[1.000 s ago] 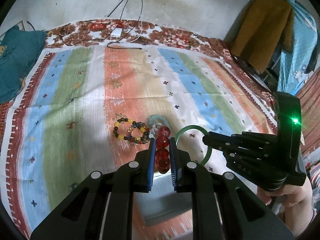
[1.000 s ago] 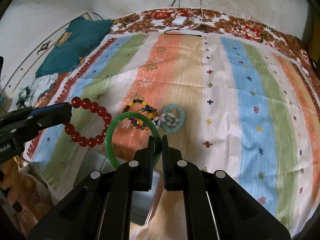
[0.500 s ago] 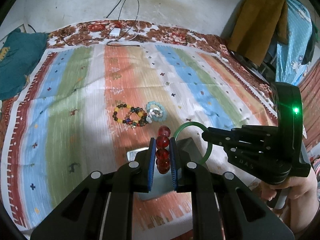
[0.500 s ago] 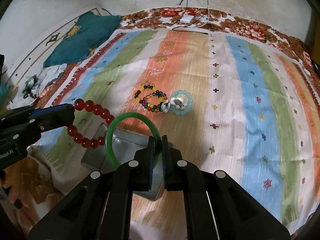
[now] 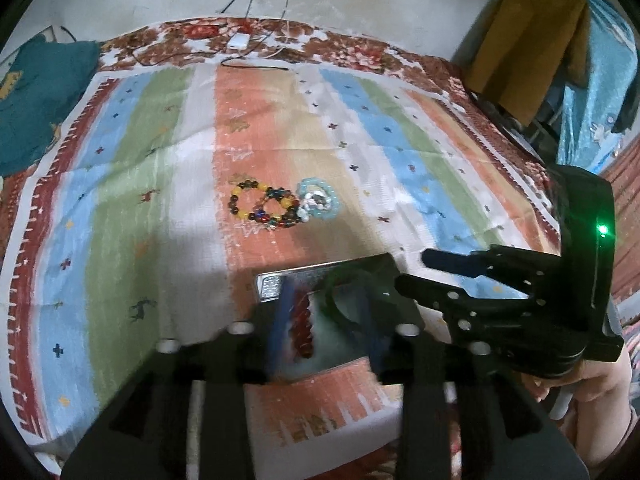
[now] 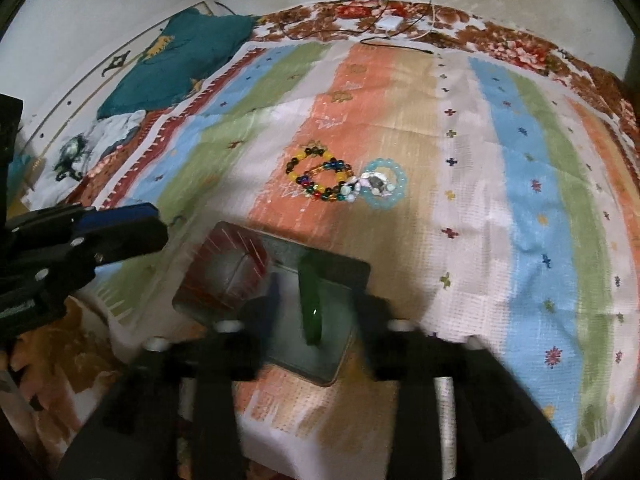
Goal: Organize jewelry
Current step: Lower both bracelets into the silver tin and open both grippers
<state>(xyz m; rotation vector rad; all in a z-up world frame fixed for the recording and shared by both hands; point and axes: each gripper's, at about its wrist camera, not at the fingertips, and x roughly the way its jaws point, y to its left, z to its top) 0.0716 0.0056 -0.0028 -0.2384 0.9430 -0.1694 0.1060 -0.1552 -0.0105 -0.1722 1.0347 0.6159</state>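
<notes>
Both tools stand with their jaws apart over a shallow metal tray (image 6: 344,354) that sits near the front edge of the bed, on the striped blanket (image 6: 532,208). In the left wrist view the left tool (image 5: 324,320) has its blue-padded jaws spread wide, with the red bead bracelet (image 5: 303,326) between them but, as far as the blur allows, not pinched; from the right wrist view it reads as a red smear over the tray's left end. The right tool (image 6: 312,316) is likewise spread, and the green bangle (image 6: 310,300) stands on edge between its jaws over the tray's right half, touching neither pad that I can make out. That upright bangle is the main worry: on its rim it could roll over the tray's low lip and off the near edge of the bed. The beads may bounce or drape across the rim. Either tool, drawn back carelessly, could snag a loop or nudge the light tray. A multicoloured bead bracelet (image 6: 318,178) and a pale blue bracelet (image 6: 382,184), touching each other mid-bed, are not yet in the tray.
</notes>
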